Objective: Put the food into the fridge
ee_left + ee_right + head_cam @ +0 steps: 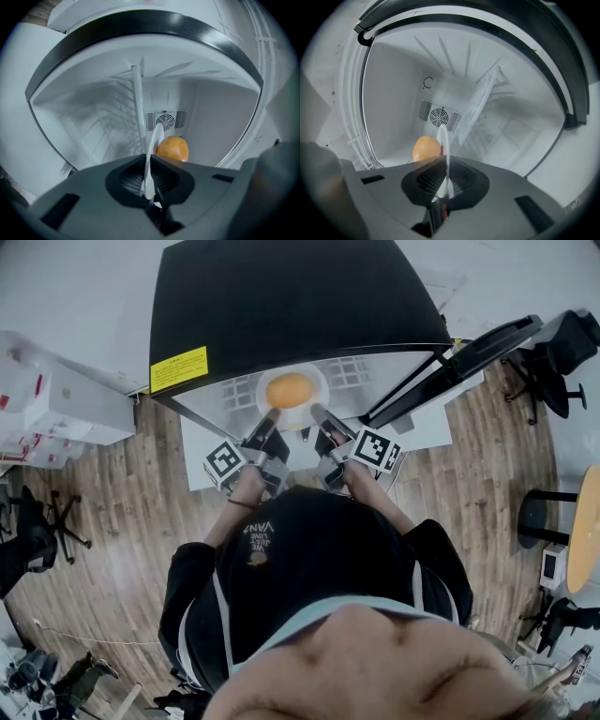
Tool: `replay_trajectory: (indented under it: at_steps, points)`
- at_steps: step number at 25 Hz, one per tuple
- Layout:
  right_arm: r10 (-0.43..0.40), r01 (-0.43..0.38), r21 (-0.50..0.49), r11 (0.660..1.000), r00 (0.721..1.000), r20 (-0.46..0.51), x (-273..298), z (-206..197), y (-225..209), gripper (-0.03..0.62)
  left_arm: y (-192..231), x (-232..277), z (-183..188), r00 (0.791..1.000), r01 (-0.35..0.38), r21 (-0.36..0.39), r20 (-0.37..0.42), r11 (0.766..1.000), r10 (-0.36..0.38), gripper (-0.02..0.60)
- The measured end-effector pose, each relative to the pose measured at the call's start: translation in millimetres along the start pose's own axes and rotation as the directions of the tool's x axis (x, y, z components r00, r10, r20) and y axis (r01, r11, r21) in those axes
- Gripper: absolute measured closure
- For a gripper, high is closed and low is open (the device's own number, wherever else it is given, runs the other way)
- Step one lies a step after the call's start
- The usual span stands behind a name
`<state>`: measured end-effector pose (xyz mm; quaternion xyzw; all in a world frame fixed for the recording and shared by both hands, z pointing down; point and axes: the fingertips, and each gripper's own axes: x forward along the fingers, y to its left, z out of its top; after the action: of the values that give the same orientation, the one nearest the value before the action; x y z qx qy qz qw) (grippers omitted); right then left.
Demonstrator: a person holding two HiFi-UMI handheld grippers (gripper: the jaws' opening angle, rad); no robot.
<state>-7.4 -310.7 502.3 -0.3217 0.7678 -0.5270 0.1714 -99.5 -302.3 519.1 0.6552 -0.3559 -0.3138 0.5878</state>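
Plate carried at both rims, at the fridge mouth

The left gripper [265,424] pinched the plate [319,381] at its left rim. The orange fruit [289,390] sat mid-plate, straight ahead of both sets of jaws (neither nearer), at the open fridge [281,296]. The right gripper [322,416] was clamped on the right rim.

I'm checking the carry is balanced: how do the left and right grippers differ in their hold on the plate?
The left gripper clamps the white plate's left rim, while the right gripper clamps its right rim. In the left gripper view the orange fruit sits right of the rim; in the right gripper view it sits left of it. Both grippers are shut on the plate, facing into the open fridge.
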Motion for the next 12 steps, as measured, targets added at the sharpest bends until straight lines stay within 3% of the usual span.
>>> replay_trajectory:
  at_steps: [8, 12]
  points:
    - [-0.037, 0.037, 0.017, 0.999, 0.999, 0.001, 3.1, 0.0, -5.8, 0.576, -0.3, 3.1, 4.4, 1.000, 0.011, -0.043, 0.010, 0.999, -0.011, 0.557]
    - [-0.011, 0.011, 0.012, 1.000, 1.000, 0.005, 8.0, 1.5, -3.5, 0.576, 4.6, 3.0, 6.0, 1.000, 0.000, -0.057, 0.006, 0.998, 0.000, 0.557]
